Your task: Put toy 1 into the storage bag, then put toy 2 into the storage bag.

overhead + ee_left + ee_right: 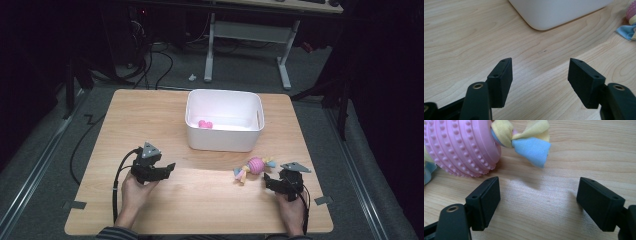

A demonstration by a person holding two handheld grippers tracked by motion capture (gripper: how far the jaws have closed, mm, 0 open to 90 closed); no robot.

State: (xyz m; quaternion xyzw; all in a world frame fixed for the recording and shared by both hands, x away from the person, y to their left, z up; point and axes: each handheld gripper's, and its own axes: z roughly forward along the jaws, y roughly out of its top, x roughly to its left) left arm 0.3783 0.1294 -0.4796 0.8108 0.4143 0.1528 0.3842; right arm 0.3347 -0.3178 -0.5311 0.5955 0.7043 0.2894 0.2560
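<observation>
Just in front of the white plastic bin [224, 137], toward its right corner, a pink knobbly ball toy [256, 165] with yellow and blue cloth tails lies on the wooden table [150, 115]. Right beside the toy, the right gripper [267, 179] rests with its jaws spread wide, holding nothing. Well to the bin's front left, the left gripper [170, 166] sits equally wide open and empty. Inside the bin lies a small pink object [205, 124].
</observation>
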